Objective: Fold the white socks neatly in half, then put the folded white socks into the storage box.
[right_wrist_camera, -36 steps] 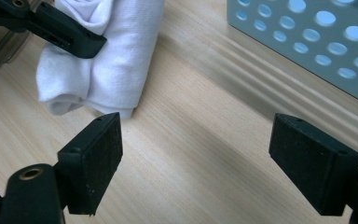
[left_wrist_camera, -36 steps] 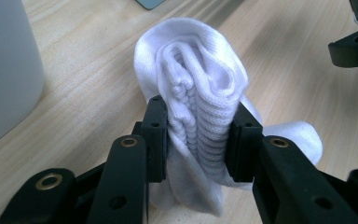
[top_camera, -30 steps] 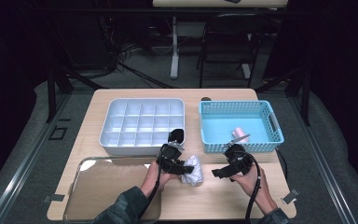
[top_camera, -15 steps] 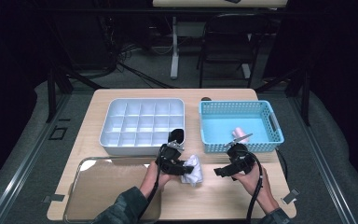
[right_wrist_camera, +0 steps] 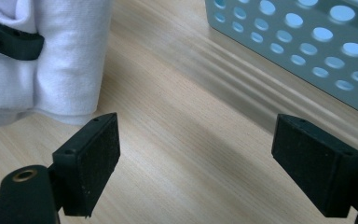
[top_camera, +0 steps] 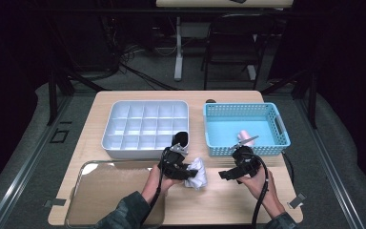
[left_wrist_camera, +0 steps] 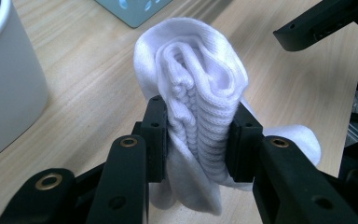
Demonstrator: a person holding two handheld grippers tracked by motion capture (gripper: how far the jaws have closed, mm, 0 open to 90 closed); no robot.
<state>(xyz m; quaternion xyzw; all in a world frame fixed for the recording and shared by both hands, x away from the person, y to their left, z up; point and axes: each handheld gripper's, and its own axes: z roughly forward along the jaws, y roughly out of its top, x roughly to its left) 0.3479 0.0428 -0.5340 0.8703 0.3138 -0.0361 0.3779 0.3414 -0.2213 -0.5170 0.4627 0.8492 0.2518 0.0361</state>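
So the left gripper [left_wrist_camera: 198, 140] has its fingers [left_wrist_camera: 156, 140] clamped on a folded white sock [left_wrist_camera: 200, 88], pads pressing into the ribbed bundle from both sides, so that's a firm pinch on something fairly thick. The sock sits low over the wooden surface [top_camera: 228, 195], near the front edge, between the two hands and just in front of the white divided tray [top_camera: 145, 125]; I can't tell if its loose end is touching the wood or hanging just above it. The right gripper [right_wrist_camera: 196, 163] has nothing in it, fingers [right_wrist_camera: 91, 163] spread wide, parked just beside the sock and pointing toward it, with the blue basket [top_camera: 244, 128] behind it. My read on progress: the sock looks already folded or rolled up, so the fiddly part seems done, and what's left is probably dropping it into one of the tray's compartments, which all look unfilled from the high view. There's something pink [top_camera: 243, 138] in the basket, too small to identify. As for how the sock lies: in the left gripper view its long axis runs straight out along the fingers, folded end pointing away toward the right gripper, loose end trailing back under the fingers.
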